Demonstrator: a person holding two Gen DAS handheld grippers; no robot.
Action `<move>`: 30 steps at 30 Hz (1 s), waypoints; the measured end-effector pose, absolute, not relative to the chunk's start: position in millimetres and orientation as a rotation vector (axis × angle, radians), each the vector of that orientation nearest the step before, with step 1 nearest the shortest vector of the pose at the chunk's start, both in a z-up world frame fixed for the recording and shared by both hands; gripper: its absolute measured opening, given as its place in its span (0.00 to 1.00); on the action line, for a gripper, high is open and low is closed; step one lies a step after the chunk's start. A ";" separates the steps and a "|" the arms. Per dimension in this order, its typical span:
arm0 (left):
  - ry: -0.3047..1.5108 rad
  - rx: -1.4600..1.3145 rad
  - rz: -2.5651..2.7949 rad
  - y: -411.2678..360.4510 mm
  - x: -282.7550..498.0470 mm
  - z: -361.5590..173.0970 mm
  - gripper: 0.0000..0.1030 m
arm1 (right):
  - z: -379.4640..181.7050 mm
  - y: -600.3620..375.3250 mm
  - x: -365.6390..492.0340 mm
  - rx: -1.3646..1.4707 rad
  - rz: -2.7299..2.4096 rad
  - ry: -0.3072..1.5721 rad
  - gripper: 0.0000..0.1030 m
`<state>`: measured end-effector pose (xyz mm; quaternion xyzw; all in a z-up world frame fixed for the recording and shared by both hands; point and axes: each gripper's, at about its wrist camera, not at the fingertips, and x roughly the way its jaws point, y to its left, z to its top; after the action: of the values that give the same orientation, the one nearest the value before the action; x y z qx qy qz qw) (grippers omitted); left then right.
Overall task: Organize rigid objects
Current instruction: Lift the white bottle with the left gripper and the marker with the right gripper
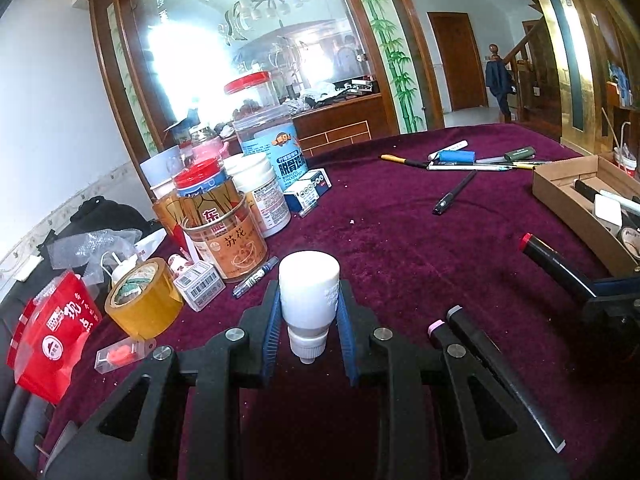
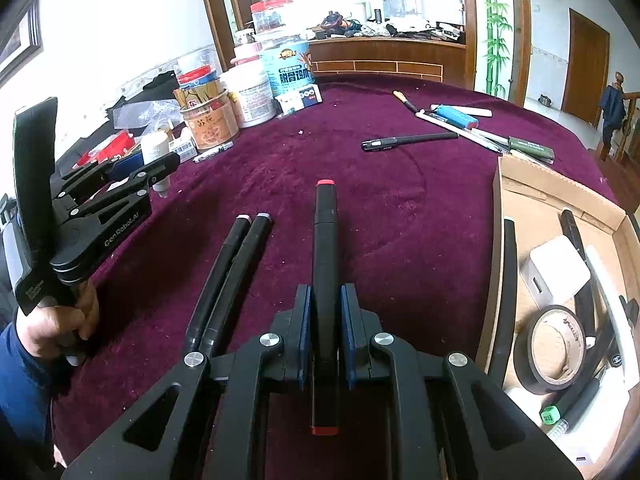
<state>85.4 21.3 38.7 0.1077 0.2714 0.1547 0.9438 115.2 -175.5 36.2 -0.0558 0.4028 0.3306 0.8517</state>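
Observation:
In the left wrist view my left gripper [image 1: 308, 312] is shut on a small white bottle [image 1: 310, 284], its cap end toward the camera, above the maroon tablecloth [image 1: 400, 240]. The right wrist view shows the same left gripper [image 2: 158, 166] and bottle [image 2: 154, 146] at the left, held by a hand. My right gripper [image 2: 325, 304] is shut on a black marker with red ends [image 2: 325, 240], which points forward above the cloth. Two black markers with pink ends [image 2: 236, 264] lie side by side just left of it. An open cardboard box [image 2: 498, 216] sits at the right.
The box holds a tape roll [image 2: 554, 344], a white adapter [image 2: 558, 268] and pens. Jars and cans [image 1: 236, 216], a yellow tape roll [image 1: 142, 300] and a red packet [image 1: 52, 332] crowd the left. Loose pens [image 2: 460, 124] and a black pen [image 2: 408, 140] lie farther off.

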 end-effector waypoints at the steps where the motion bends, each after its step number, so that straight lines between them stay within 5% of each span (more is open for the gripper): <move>1: 0.551 0.223 0.317 20.5 85.2 39.1 0.23 | 36.0 -176.1 116.0 -0.114 0.694 0.849 0.12; 30: 0.584 0.222 0.314 24.0 90.7 32.1 0.23 | 39.9 -191.3 127.1 -0.016 0.682 0.853 0.12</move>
<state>90.7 24.0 32.1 0.1087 0.2862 0.1540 0.9394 127.1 -191.3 39.9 -0.0078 0.4057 0.3241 0.8546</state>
